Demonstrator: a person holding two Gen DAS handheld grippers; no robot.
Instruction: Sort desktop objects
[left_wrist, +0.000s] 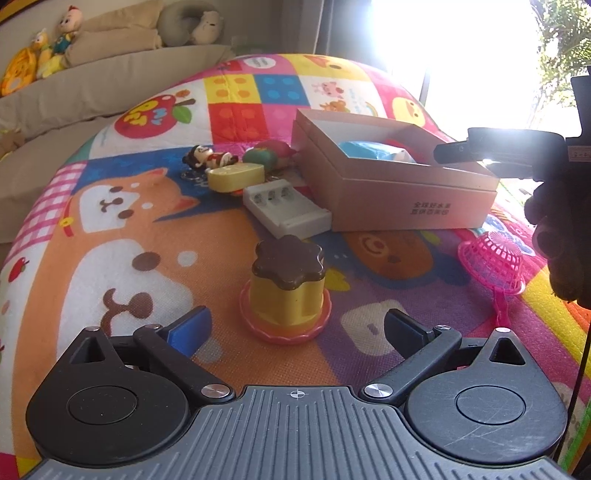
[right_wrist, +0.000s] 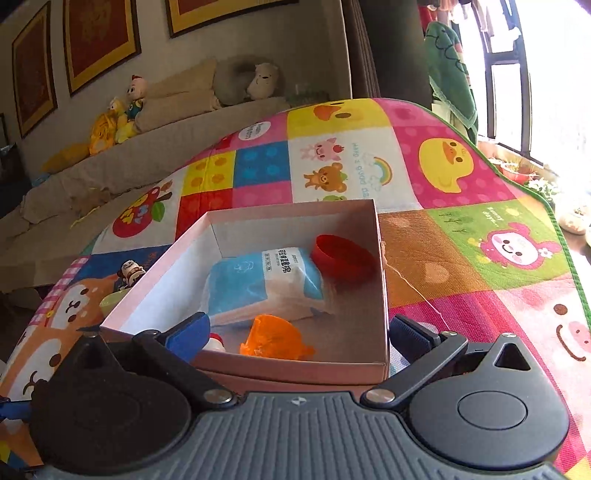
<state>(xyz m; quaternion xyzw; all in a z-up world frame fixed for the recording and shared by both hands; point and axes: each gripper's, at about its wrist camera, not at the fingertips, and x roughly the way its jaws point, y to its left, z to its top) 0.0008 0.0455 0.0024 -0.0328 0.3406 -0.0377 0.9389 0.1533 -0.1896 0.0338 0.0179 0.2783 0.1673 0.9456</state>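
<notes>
Pudding toy (left_wrist: 288, 286) sitting upright on the play mat (left_wrist: 155, 236), just ahead of the left gripper (left_wrist: 295, 332) and roughly centred between its jaws. Jaws spread wide, nothing in them. Same on the right gripper (right_wrist: 299, 332) — jaws wide open and empty, hovering at the near edge of the cardboard box (right_wrist: 382, 295).

Box already holding a blue-and-white packet (right_wrist: 262, 284), a red cup (right_wrist: 343, 258) and something orange (right_wrist: 275, 338). Still out on the mat: white battery charger (left_wrist: 286, 210) touching the box's near corner, lemon-slice toy (left_wrist: 236, 177), little figurine keychain (left_wrist: 208, 157), green and pink plush thing (left_wrist: 271, 153), pink mesh basket (left_wrist: 493, 264) off to the right.

Handling guess for the pudding: looks like hollow plastic, so light and fairly stiff, probably a bit slick. Scalloped brown top wider than the yellow body, pink saucer at the bottom possibly loose — can't tell. Best bet: squeeze the yellow body mid-height, under the brown overhang, so no slipping out upward. Skip the top, too lumpy for flat pads.

Writing: two lines of Chinese characters printed on the box's side, too small to read reliably. Packet label also Chinese, unreadable here. "Sunny days" on the mat near the pink bunny.
</notes>
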